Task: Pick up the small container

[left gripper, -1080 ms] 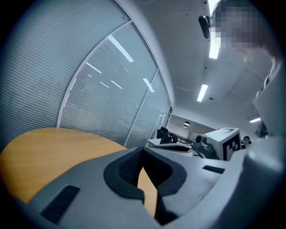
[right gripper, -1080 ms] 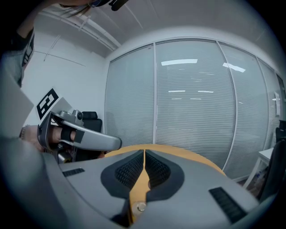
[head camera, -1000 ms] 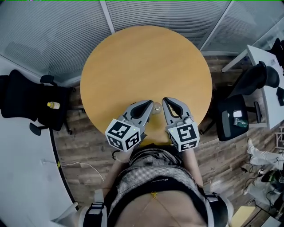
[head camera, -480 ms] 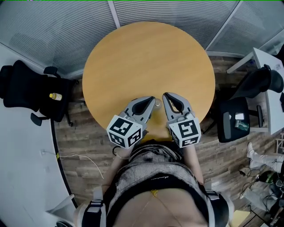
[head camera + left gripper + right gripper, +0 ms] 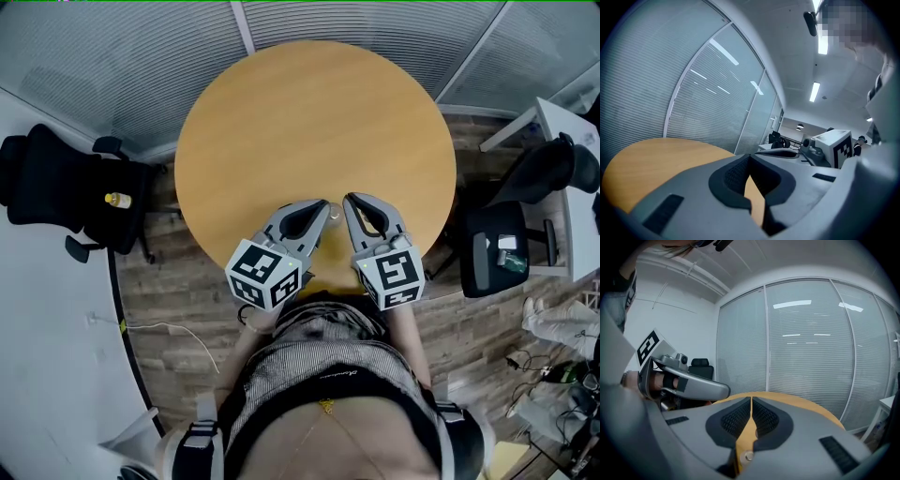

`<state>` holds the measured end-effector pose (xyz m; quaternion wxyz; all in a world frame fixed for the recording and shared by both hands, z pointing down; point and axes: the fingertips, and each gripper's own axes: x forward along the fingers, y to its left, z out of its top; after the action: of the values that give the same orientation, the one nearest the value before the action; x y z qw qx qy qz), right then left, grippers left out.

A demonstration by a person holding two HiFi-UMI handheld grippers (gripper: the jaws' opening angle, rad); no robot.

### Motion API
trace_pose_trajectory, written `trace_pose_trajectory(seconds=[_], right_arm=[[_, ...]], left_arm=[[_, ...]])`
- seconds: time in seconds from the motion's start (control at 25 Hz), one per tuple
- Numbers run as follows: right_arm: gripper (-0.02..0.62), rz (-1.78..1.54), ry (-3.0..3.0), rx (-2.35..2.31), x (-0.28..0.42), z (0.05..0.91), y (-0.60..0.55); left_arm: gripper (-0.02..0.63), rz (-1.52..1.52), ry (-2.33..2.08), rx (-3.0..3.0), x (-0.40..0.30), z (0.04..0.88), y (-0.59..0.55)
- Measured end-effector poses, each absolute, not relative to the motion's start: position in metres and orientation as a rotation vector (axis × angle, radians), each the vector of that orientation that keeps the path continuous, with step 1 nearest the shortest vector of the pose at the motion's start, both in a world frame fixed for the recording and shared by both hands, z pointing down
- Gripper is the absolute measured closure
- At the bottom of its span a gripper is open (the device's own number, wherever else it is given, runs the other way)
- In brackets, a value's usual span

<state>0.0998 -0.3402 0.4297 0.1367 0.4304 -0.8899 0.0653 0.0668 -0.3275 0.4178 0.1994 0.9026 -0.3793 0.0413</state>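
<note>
The small container (image 5: 334,215) is a tiny clear thing on the round wooden table (image 5: 314,122), close to its near edge. It lies between the tips of the two grippers in the head view. The left gripper (image 5: 322,206) is just left of it, jaws shut with nothing between them. Just right of it is the right gripper (image 5: 349,201), also shut and empty. In the left gripper view the closed jaws (image 5: 750,158) point across the table, with the right gripper's cube (image 5: 832,146) beside them. The right gripper view shows its closed jaws (image 5: 751,400) and the left gripper (image 5: 686,380); the container is hidden there.
A black office chair (image 5: 56,192) with a small yellow item (image 5: 116,200) stands left of the table. Another black chair (image 5: 495,251) and a white desk (image 5: 562,141) are on the right. Glass walls with blinds (image 5: 122,66) run behind the table. A cable (image 5: 169,337) lies on the wood floor.
The head view has shifted a little, so the table sits slightly higher in the picture. Both grippers stay shut near the table's front edge with the container between their tips.
</note>
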Motion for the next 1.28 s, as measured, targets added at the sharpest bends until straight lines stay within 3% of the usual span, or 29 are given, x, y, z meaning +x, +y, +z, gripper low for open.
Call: trace_pose_trajectory(seconds=[1.28], right_arm=[[0.571, 0.274, -2.475, 1.238, 0.1, 0.473, -0.342]], left_arm=[[0.6, 0.127, -1.029, 2.504, 0.059, 0.426, -0.327]])
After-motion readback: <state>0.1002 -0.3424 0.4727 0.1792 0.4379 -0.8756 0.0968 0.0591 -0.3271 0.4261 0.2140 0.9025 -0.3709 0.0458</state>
